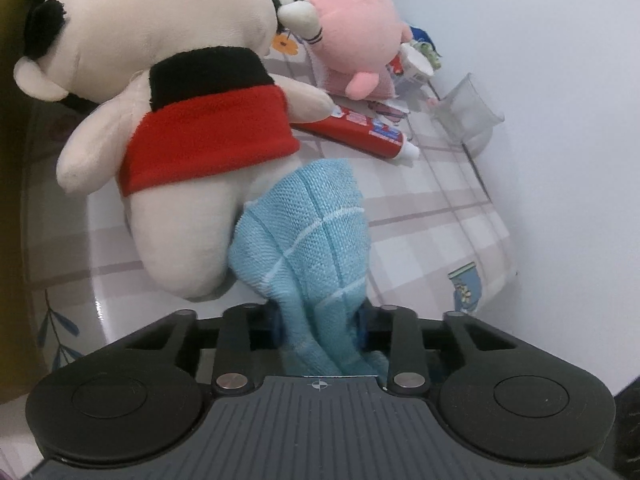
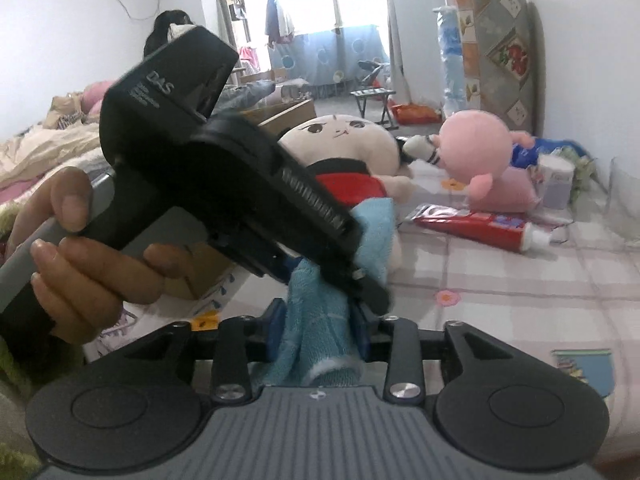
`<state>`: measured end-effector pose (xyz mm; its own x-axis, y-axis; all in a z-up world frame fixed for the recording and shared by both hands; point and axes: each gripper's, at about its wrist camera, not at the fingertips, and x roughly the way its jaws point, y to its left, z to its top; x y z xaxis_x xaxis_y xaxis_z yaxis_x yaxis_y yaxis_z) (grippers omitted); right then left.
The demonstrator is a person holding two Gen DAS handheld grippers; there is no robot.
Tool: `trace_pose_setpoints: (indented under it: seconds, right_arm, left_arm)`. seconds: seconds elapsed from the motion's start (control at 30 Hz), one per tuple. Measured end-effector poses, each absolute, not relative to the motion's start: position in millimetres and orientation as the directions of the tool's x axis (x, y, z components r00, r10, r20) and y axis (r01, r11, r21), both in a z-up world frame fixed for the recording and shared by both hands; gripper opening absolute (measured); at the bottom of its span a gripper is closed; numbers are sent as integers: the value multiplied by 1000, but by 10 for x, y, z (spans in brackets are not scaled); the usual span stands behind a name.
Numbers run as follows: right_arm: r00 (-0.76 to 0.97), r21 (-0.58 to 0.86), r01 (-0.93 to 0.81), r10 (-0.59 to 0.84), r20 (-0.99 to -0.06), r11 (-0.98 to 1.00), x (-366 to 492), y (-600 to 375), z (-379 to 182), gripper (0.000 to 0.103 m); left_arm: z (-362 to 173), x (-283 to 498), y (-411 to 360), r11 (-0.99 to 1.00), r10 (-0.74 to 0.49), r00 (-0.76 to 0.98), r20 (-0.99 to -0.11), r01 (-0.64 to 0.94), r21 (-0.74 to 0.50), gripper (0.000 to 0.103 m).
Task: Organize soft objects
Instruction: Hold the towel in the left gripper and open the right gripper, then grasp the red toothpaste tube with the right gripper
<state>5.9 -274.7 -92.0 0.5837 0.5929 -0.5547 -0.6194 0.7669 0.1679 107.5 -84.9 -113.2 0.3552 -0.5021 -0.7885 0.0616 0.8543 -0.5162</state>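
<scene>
The left gripper pinches the blue cloth between its narrow jaws; the right gripper clamps the same cloth from its other end. The cloth hangs against the doll, which lies on the checked table. Toothpaste and pink plush crowd the far side by the wall.

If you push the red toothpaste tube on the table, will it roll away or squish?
The toothpaste tube lies on its side on the checked tablecloth. Its body looks rather flattened, so it would probably slide more than roll. It looks soft plastic, so a push would likely dent it. The white cap end looks harder.
</scene>
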Motion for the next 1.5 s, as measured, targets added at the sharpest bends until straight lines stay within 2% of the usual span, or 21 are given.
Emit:
trace_pose_setpoints:
  seconds: [0.17,0.3,0.5,0.73,0.83,0.93,1.0,1.17,1.43,1.5]
  right_arm:
    - [608,122,-640,596,-524,759,102,-3066,-659,37]
    - [624,185,-612,613,-484,769,488,-3429,-475,37]
    - [570,85,-661,572,-590,746,1304,-3294,-679,36]
    - [496,-31,-722,486,-719,691,2003,-2866,-1083,36]
    - [464,-28,-713,442,-767,700,2109,-2806,-1193,36]
    - [421,34,-679,427,-801,733,2063,-2845,-1118,24]
    - [353,109,-658,433,-829,745,1957,-2869,-1088,24]
    - [353,69,-642,374,-858,763,1738,-2732,-1070,24]
    - [434,32,-565,329,-839,825,2103,-2530,-1126,24]
    - [438,40,-552,331,-836,833,2138,-2494,-1116,13]
  left_arm:
    - [-1103,1055,-809,857,-499,362,-788,73,-510,25]
    - [-1058,1005,-787,875,-475,368,-799,99,-474,24]
    - [-964,899,-758,908,-415,401,-817,132,-397,24]
    - [-989,929,-783,914,-402,395,-826,129,-384,24]
    - [-996,931,-785,915,-401,394,-827,136,-379,24]
    - [-996,929,-791,914,-405,393,-826,143,-380,24]
    - [-1002,936,-781,909,-415,391,-822,146,-389,24]
    - [-1045,949,-725,900,-435,382,-815,152,-409,24]
    - [-1046,977,-730,896,-442,374,-815,157,-415,24]
    - [-1053,986,-729,896,-444,375,-814,158,-416,24]
